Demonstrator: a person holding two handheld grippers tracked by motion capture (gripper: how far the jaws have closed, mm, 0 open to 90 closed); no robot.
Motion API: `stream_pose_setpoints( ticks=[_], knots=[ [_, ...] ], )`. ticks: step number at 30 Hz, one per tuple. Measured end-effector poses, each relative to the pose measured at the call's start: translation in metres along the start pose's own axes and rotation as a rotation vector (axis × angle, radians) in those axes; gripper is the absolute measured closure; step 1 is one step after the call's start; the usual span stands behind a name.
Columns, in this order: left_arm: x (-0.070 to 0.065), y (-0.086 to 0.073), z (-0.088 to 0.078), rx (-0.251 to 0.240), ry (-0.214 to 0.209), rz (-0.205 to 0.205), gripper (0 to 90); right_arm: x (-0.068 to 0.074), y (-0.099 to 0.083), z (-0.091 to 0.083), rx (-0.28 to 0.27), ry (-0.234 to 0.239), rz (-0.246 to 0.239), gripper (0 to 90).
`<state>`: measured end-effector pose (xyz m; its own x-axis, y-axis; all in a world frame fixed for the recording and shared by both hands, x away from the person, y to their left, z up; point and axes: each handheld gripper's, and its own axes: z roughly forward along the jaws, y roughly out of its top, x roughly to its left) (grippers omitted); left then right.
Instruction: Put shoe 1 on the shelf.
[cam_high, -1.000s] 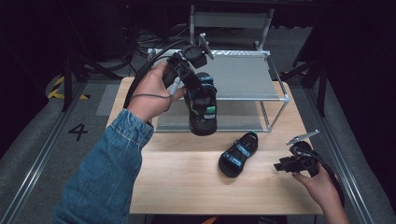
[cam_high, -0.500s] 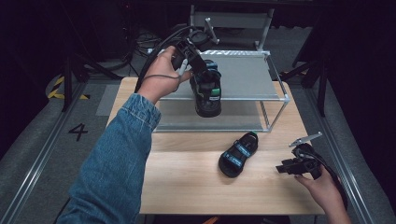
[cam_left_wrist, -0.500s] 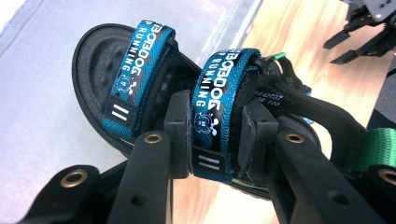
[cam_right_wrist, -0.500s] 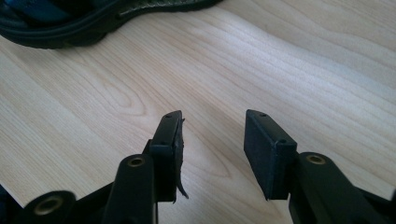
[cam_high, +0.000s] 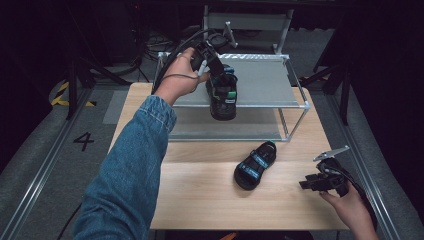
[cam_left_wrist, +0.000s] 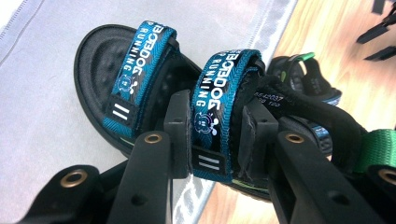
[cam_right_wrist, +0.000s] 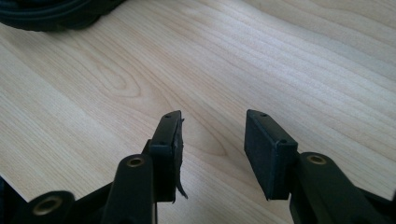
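Pinching a black sandal by its blue strap with the left gripper, hanging it toe-down just above the top shelf of the metal rack. Resting the right gripper low over the counter, in front of the rack and to its right, jaws spread with nothing between them. Leaving the second sandal lying on the counter just in front of the rack.

Black sandal with blue herringbone straps, white lettering, pale wood-grain table
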<state>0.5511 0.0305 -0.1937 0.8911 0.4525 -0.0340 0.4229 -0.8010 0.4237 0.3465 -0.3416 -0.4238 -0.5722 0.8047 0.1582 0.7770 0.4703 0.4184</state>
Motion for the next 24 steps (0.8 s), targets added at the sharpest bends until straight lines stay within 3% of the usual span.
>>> stream_pose_setpoints(
  ticks=[8, 11, 14, 16, 19, 24],
  knots=[
    [0.010, -0.001, 0.008, -0.002, -0.028, -0.052, 68.5, 0.004, 0.004, 0.003, 0.005, 0.004, -0.022, 56.7],
    [0.011, -0.004, 0.015, -0.008, 0.023, -0.088, 62.2, 0.005, 0.005, 0.002, 0.001, 0.005, -0.026, 56.2],
    [0.009, -0.006, 0.016, -0.010, 0.038, -0.097, 56.5, 0.005, 0.005, 0.002, 0.001, 0.006, -0.029, 55.7],
    [0.009, -0.010, 0.011, -0.042, 0.056, -0.130, 52.8, 0.004, 0.006, 0.002, 0.001, 0.006, -0.022, 55.6],
    [0.008, -0.015, 0.003, -0.058, 0.089, -0.139, 46.5, 0.006, 0.010, 0.003, -0.001, 0.010, -0.031, 55.3],
    [-0.002, -0.027, -0.015, -0.070, 0.139, -0.162, 45.7, 0.009, 0.014, 0.007, 0.010, 0.020, -0.051, 54.9]
  ],
)
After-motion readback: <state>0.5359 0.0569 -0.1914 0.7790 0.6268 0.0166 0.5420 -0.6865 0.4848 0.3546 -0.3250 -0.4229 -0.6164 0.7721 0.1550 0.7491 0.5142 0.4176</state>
